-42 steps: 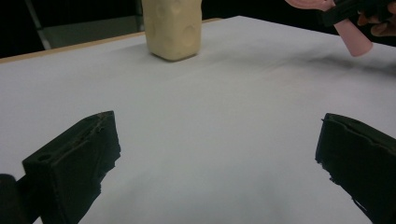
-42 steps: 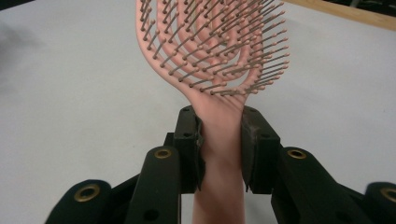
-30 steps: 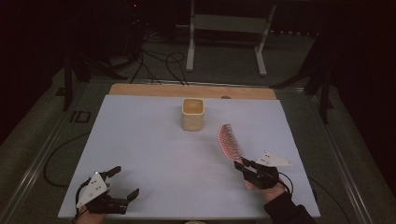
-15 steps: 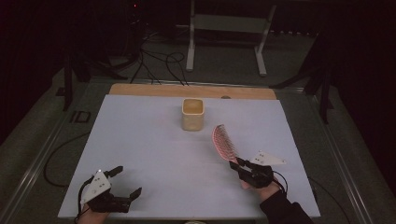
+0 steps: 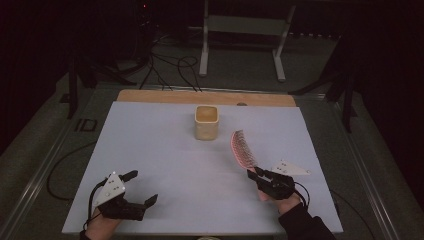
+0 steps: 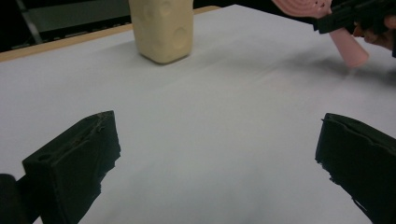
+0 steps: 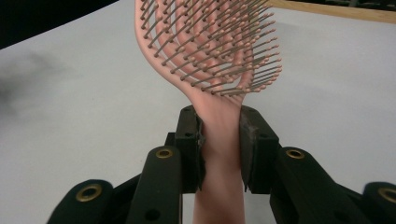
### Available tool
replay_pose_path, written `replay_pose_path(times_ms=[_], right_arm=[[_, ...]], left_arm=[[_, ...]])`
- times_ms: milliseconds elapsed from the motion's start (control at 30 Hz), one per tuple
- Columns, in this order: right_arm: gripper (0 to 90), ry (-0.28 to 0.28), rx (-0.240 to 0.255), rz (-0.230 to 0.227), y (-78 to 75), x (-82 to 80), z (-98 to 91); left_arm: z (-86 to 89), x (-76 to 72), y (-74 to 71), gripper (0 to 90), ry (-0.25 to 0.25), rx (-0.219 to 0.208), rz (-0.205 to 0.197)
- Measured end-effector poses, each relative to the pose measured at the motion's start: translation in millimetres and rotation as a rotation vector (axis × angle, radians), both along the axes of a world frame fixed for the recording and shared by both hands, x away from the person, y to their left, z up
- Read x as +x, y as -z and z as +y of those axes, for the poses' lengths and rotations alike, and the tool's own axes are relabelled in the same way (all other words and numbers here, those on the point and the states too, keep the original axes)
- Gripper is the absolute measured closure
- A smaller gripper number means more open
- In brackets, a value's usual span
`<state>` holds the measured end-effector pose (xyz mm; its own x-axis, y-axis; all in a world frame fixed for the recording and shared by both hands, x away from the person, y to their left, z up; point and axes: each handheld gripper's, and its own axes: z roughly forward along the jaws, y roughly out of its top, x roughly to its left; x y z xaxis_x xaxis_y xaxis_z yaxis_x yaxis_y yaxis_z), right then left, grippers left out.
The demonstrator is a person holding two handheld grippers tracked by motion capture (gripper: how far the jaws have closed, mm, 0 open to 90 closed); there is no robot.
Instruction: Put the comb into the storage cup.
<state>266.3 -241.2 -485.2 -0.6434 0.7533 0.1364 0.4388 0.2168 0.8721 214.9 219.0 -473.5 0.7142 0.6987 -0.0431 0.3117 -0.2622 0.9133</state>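
A pink hairbrush (image 5: 242,149) with rows of bristles (image 7: 212,44) is held off the white table, head pointing away from the person. My right gripper (image 5: 256,174) is shut on its handle (image 7: 219,140), near the table's front right. In the left gripper view the brush handle (image 6: 349,48) hangs at the top right. A cream cup (image 5: 206,122) stands upright at the middle back of the table, also seen close as the cup (image 6: 162,29). My left gripper (image 5: 141,187) rests open at the front left, nothing between its jaws.
The white table top (image 5: 160,150) has a wooden strip (image 5: 205,97) along its far edge. Beyond it stand a metal frame (image 5: 242,35) and cables (image 5: 170,62) on the dark floor.
My right gripper has carried the hairbrush to the left and slightly nearer the cup. The left gripper has barely shifted.
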Motion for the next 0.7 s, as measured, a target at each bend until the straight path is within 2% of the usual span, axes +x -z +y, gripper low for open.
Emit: replay_pose_path(times_ms=[167,433,700], right_arm=[[72.2,0.001,0.012,0.000,-0.5,-0.6,0.2],[72.2,0.002,0.025,0.003,-1.6,-0.7,-1.1],[72.3,-0.001,0.024,0.000,-2.6,-1.1,0.2]], left_arm=[[-7.9,7.4,-14.5,0.4,0.013,0.004,0.000],[-17.9,20.7,-36.1,0.4,0.017,-0.014,0.008],[-33.2,36.6,-53.8,0.4,0.023,-0.002,0.023]])
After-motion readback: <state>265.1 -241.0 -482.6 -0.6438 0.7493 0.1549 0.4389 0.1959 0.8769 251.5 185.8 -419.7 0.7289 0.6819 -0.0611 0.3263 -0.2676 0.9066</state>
